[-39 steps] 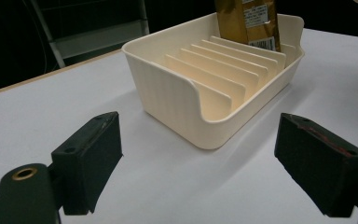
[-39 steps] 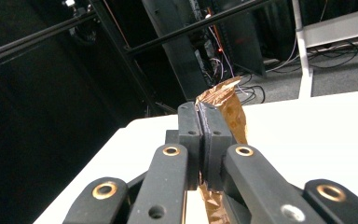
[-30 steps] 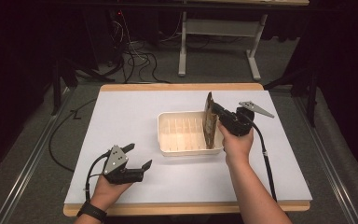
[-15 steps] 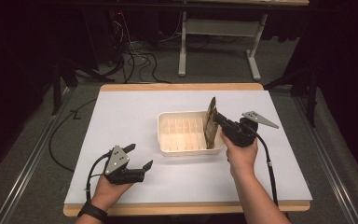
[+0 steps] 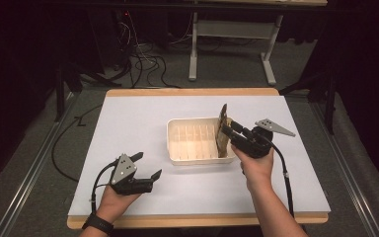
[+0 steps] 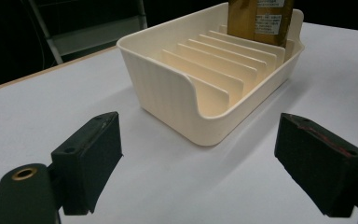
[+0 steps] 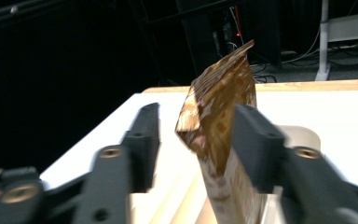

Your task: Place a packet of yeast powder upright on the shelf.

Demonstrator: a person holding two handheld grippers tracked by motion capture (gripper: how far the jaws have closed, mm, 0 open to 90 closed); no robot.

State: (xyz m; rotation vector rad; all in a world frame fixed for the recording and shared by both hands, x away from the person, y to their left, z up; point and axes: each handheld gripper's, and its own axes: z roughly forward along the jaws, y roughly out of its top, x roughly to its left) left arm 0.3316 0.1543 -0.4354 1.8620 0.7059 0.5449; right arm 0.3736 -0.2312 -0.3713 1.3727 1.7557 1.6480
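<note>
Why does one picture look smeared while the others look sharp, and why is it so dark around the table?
Right gripper view: the brown packet and the tongs beside it are motion-blurred. Left gripper view: the cream rack is crisp, softly shadowed. High view: the white table is brightly lit, surroundings nearly black.

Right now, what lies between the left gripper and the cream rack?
Nothing: in the left gripper view, bare white table separates the open left gripper from the rack.

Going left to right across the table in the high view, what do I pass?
Left tool → cream slotted tray → brown packet standing at the tray's right end → right tool, jaws just opened either side of the packet → its grey three-cornered plate.
</note>
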